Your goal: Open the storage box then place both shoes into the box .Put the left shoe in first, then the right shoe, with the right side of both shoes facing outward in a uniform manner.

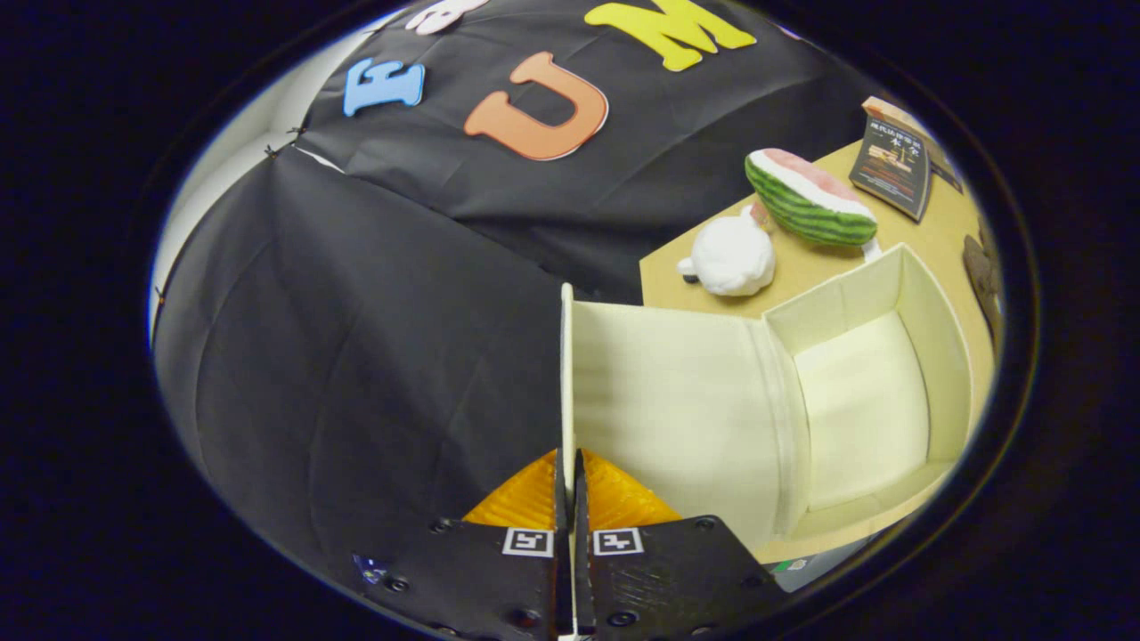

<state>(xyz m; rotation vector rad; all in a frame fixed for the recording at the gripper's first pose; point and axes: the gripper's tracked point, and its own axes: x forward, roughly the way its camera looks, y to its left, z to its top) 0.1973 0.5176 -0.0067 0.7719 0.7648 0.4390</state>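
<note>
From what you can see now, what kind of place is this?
Probably a staged test booth, not a real home: black cloth wall, a wooden table with a toy watermelon slice and plush toy. The gripper fingers pinch the open storage box's lid.

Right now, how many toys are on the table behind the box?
2. A watermelon slice toy lies beyond the open box, beside a book. A white plush toy sits next to it. The gripper pinches the box's lid. Others may be hidden.

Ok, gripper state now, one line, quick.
Gripper: shut on the front edge of the box lid, both orange fingers pressing it; the lid is swung open and the storage box is empty.
</note>
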